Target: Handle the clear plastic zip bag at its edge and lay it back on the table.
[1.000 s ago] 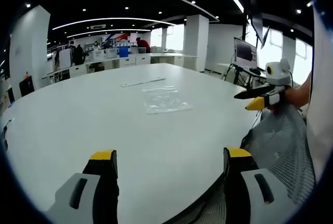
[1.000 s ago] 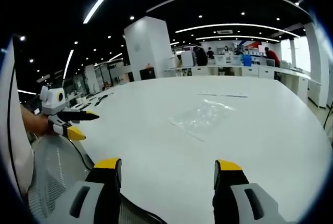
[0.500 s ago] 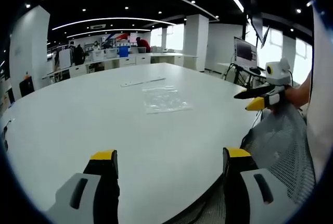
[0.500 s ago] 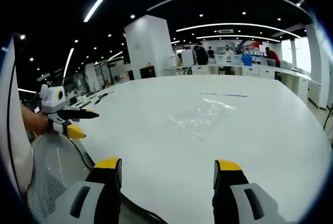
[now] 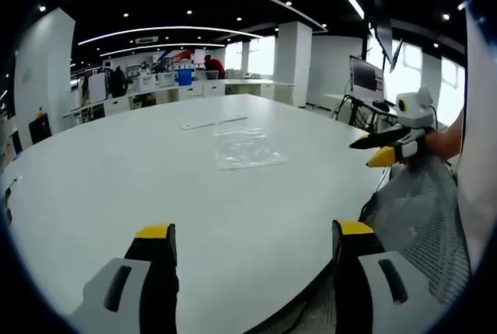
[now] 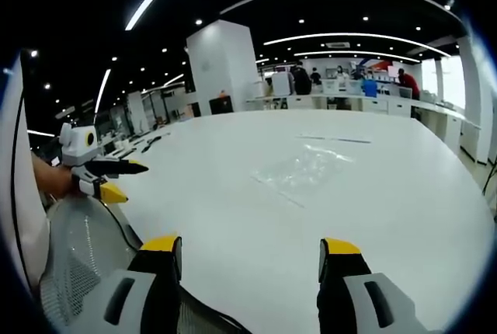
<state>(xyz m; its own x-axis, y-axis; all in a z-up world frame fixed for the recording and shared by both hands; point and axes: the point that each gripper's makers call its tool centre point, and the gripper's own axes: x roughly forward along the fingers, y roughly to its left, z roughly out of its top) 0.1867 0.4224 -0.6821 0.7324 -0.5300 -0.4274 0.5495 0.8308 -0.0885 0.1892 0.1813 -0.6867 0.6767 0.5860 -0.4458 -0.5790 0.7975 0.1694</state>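
Reaching comes first: the clear plastic zip bag (image 5: 247, 150) lies flat on the white table (image 5: 116, 186) at frame centre, well apart from both tongs. Left gripper (image 5: 247, 242) and right gripper (image 6: 248, 256) stand spread, holding nothing; approach low toward 1 edge.

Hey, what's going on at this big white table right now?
A person holds a two-jaw gripper in each hand at the near edge of a large round white table. The left gripper and right gripper are both open and hold nothing. The clear plastic zip bag lies flat near the table's middle, apart from both grippers. A thin clear strip lies beyond it. A grey mesh chair sits beside the table.
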